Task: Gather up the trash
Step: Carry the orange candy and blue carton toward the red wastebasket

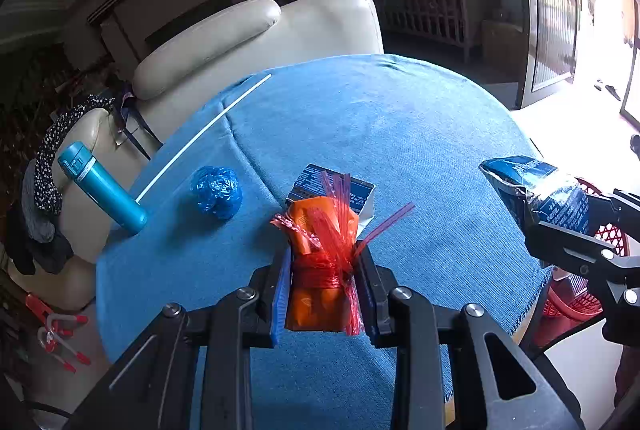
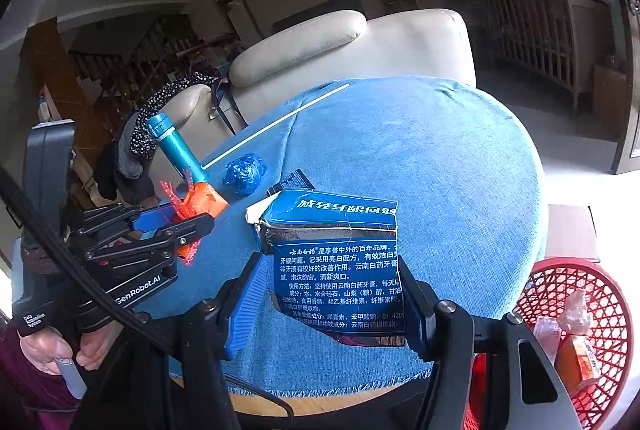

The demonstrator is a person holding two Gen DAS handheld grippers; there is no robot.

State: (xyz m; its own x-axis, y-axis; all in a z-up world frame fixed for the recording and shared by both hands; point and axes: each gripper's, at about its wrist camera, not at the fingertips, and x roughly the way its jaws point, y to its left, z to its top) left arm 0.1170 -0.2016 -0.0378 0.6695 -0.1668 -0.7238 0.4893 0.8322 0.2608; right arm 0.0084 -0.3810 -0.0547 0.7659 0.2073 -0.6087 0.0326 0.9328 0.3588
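Flask (image 1: 102, 187) stands left of wad (image 1: 217, 191) on table (image 1: 400, 133).

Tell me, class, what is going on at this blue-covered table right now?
A person is clearing trash with two handheld grippers. The left gripper is shut on an orange packet wrapped in red mesh; the right gripper grips a torn blue toothpaste box. A red basket beside the table already holds some litter. A crumpled blue plastic ball, a white stick and a teal flask remain on the blue cloth.
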